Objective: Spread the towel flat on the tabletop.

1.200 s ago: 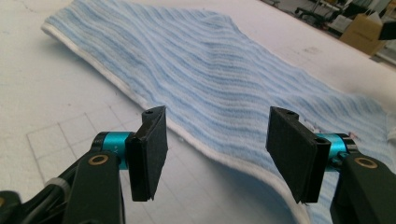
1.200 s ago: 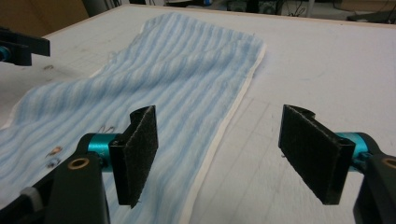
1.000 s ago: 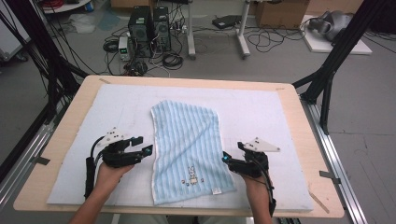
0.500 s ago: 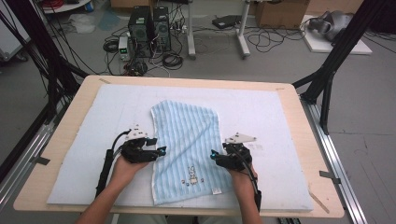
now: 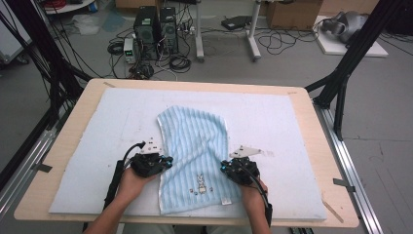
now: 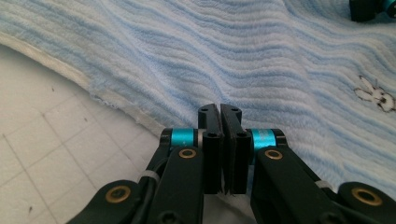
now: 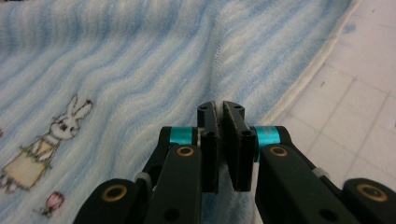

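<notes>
Both claws moved inward – left claw | right claw clamped (just closed) on towel edges.

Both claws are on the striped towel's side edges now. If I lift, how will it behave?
The towel will probably sag between the left claw and right claw; it already lies rippled. It looks thin and plush, so likely light. Its fuzzy pile should resist slipping, though each grip takes only an edge.

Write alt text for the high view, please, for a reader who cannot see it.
A person's two hands press black two-jaw tools, the left tool and the right tool, shut on opposite side edges of a light blue striped fleece towel lying on a pale blue foam mat.
</notes>
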